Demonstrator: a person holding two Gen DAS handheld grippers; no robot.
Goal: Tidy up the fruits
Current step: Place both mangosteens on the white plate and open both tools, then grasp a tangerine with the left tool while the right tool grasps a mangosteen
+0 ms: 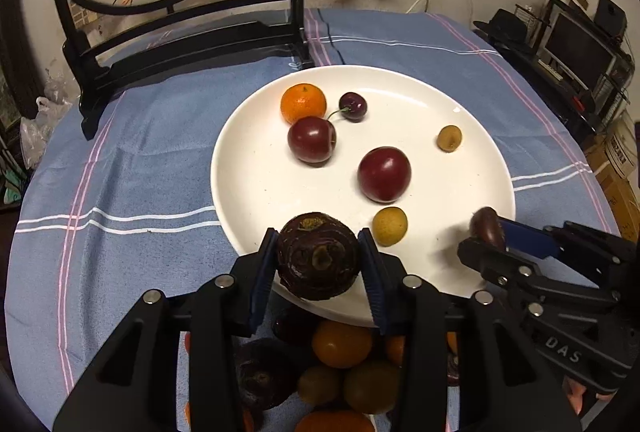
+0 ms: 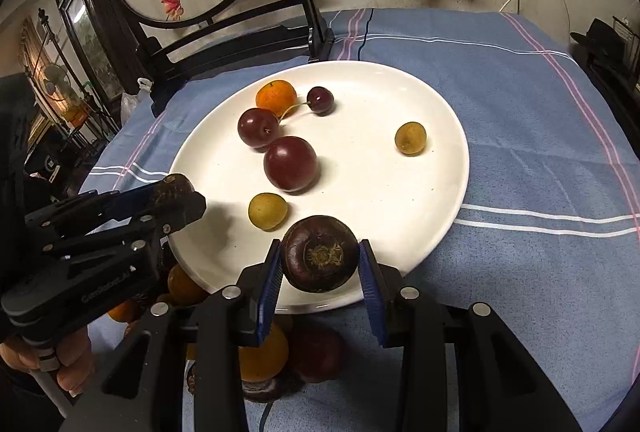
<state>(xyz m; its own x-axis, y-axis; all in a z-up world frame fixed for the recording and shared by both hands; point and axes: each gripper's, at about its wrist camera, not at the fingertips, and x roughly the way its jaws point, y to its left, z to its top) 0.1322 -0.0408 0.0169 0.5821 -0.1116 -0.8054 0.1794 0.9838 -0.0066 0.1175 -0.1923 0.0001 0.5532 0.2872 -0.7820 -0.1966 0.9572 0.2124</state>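
My left gripper (image 1: pixel 318 252) is shut on a dark brown ringed fruit (image 1: pixel 318 264), held over the near rim of the white plate (image 1: pixel 256 191). My right gripper (image 2: pixel 320 252) is shut on a similar dark brown fruit (image 2: pixel 320 256), also over the plate's (image 2: pixel 420 191) near rim. Each gripper shows in the other's view: the right gripper (image 1: pixel 486 232) at the right, the left gripper (image 2: pixel 176 191) at the left. On the plate lie a mandarin (image 1: pixel 303 103), a cherry (image 1: pixel 353 106), two red plums (image 1: pixel 311 139) (image 1: pixel 384 173) and two yellow-brown longans (image 1: pixel 449 138) (image 1: pixel 390 226).
A pile of loose fruits (image 1: pixel 340 360), orange, green and dark, lies on the blue striped tablecloth (image 1: pixel 132 171) below the grippers. A black-framed round screen (image 1: pixel 180 31) stands behind the plate at the table's far left. A hand (image 2: pixel 60 368) grips the left gripper's handle.
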